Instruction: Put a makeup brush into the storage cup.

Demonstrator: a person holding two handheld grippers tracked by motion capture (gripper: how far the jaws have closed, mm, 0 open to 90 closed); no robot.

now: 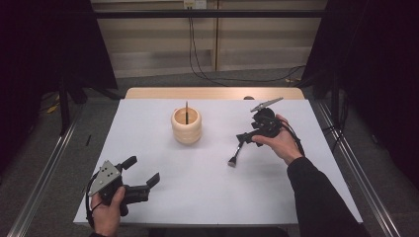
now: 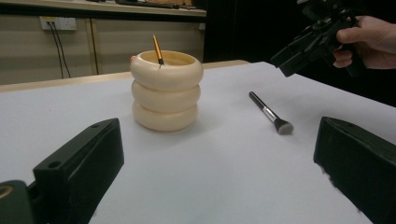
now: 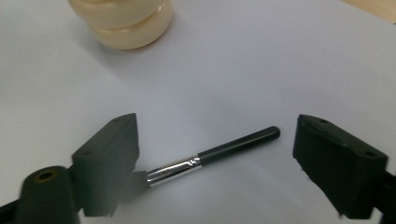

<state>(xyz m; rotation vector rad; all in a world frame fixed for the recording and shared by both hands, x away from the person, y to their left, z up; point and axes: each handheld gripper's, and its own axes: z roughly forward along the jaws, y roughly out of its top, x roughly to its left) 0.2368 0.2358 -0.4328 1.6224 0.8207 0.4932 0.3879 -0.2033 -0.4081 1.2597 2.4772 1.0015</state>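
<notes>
The white table top (image 1: 207,177) carries a cream, ribbed holder shaped like three stacked rings (image 1: 187,126), standing upright near the middle of the far half. A thin stick with a golden shaft (image 2: 157,49) stands in it, leaning against the inner rim.

To the right of the holder, well apart from it, a makeup brush with a black handle, silver ferrule and short dark bristle head (image 1: 236,152) lies flat on the white surface. In the high view its bristle end points toward the person and its handle end points away, under the right gripper.

The right gripper (image 1: 245,138) is held in the person's right hand (image 1: 279,140), tilted down over the brush. In the right gripper view the two black jaws stand apart on either side of the brush (image 3: 219,154): the ferrule end runs in behind the jaw on the left of that view, while the rounded handle tip stops short of the other jaw, with bare table between. The pads do not press on the brush; it rests on the table, not grasped.

The left gripper (image 1: 143,173) sits in the left hand (image 1: 106,212) at the near left corner of the table, pointing toward the holder. Its jaws are spread wide with nothing between them, as the left gripper view shows.
</notes>
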